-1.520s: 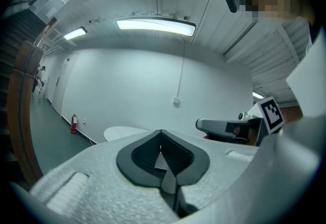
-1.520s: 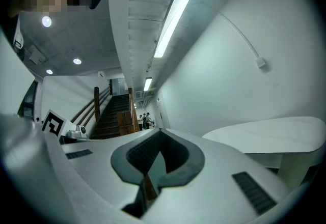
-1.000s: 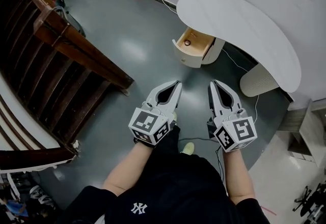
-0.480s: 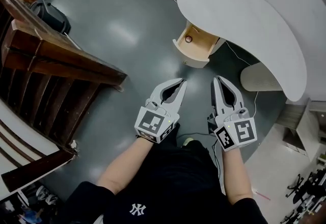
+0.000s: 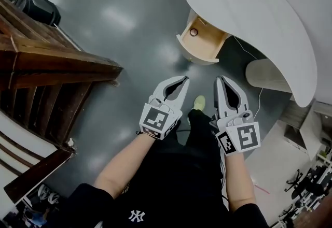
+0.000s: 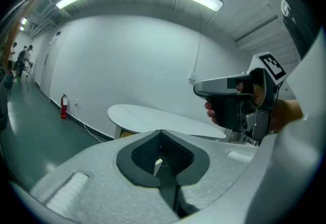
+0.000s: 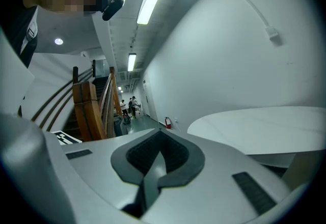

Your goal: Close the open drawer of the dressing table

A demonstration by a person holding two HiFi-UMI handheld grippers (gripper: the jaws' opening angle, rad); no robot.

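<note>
**A:** Where's the drawer (image 5: 204, 45)?

**B:** Pulled out from under the left end of the white counter (image 5: 249, 9). It sits ahead of both grippers and well apart from them. Its front is curved and cream, and the inside is pale bare wood. A small round object (image 5: 193, 32) lies near its back corner, too small to tell what it is.

**A:** And the counter's shape?

**B:** It has a smooth, matte, kidney-shaped top. At the right it stands on a rounded off-white pedestal (image 5: 267, 74), and a thin cable (image 5: 248, 52) trails down between the drawer and the pedestal.

**A:** What about the left gripper (image 5: 185, 79)?

**B:** Its fingers (image 6: 91, 167) are grainy light-grey plastic and pressed together at the tips. Behind the tips they leave an almond-shaped hollow lined with dark ribbed pads (image 6: 145, 152). A thin pale sliver (image 6: 158, 166) shows inside that hollow, and I can't tell what it is. Nothing else is pinched there.

**A:** And the right gripper (image 5: 220, 79)?

**B:** It has the same build, with its fingers (image 7: 224, 167) also closed tip to tip around a ribbed dark hollow, gripping nothing. Each gripper carries a marker cube (image 5: 155, 120) printed with black-and-white squares.

**A:** What's around them?

**B:** The floor (image 5: 129, 30) is glossy grey and mirrors the ceiling lights. At the left is a dark brown wooden staircase (image 5: 57, 66) with heavy square rails. A pale yellow-green shoe (image 5: 199, 102) shows on the floor between the two grippers.
</note>
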